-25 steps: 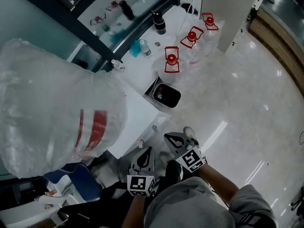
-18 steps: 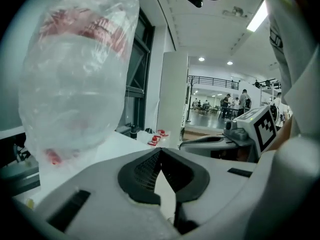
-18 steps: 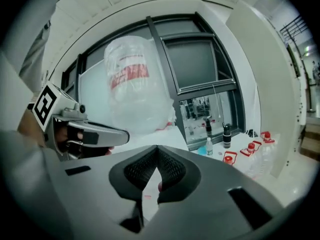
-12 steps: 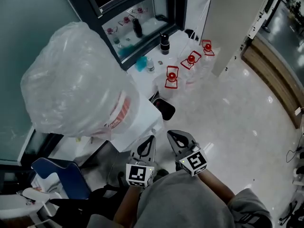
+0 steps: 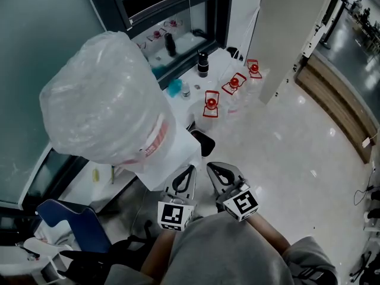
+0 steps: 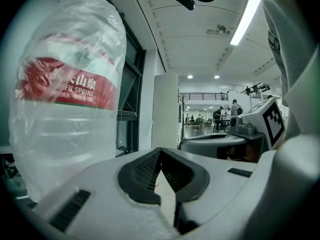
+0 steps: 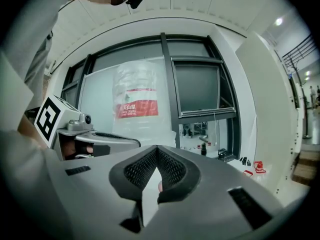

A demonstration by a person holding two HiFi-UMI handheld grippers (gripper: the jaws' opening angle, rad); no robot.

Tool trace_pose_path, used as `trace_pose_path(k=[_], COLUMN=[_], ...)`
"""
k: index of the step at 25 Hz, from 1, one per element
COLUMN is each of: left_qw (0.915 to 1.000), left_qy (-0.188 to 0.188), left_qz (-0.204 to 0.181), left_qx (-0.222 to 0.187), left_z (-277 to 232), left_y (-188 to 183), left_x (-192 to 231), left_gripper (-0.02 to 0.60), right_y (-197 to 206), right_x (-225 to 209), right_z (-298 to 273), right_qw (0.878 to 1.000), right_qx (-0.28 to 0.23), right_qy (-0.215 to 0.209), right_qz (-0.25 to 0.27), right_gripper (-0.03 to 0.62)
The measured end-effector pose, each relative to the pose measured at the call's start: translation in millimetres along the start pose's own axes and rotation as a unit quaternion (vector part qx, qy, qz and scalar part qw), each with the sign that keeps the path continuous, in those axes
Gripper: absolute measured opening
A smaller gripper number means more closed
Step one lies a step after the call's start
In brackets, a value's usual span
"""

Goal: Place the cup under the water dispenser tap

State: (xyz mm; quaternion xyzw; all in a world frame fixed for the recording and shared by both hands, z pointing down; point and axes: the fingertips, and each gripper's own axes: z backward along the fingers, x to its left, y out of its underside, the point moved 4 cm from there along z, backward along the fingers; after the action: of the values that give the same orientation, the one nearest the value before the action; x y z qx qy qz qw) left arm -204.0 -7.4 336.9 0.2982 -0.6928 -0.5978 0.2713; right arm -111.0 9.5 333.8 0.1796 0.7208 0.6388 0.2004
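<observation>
A white water dispenser [image 5: 176,157] carries a big upturned bottle [image 5: 107,111] wrapped in clear plastic, with a red label. That bottle [image 6: 65,99] fills the left of the left gripper view, and stands further off as the bottle [image 7: 136,104] in the right gripper view. My left gripper [image 5: 189,172] and right gripper [image 5: 215,170] are side by side close to my body, pointing at the dispenser's front right corner. Both are shut with nothing between the jaws, as the left gripper [image 6: 160,152] and right gripper [image 7: 157,149] show up close. No cup and no tap is in view.
A dark bin [image 5: 203,141] stands on the floor just beyond the dispenser. Three red-capped water bottles [image 5: 211,103] line the white ledge by the window, with a black flask [image 5: 203,64] behind them. A blue chair [image 5: 74,230] is at lower left. Glossy floor [image 5: 297,159] spreads to the right.
Both grippers have risen together, staying shut and side by side. The head view has lifted too, so the wrapped bottle now sits more central and smaller in it.
</observation>
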Motion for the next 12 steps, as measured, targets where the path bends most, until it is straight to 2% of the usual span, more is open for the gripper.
trace_pose_path(k=[12], left_qw=[1.0], left_qy=[0.0], left_qz=[0.002], left_qx=[-0.008], left_z=[2.3], left_y=[-0.9], left_x=[7.9], left_gripper=[0.011], right_y=[-1.7], right_x=[1.3], right_z=[-1.0], right_qw=[1.0], right_qx=[-0.002], right_qy=[0.015], right_qz=[0.004], right_gripper=[0.01])
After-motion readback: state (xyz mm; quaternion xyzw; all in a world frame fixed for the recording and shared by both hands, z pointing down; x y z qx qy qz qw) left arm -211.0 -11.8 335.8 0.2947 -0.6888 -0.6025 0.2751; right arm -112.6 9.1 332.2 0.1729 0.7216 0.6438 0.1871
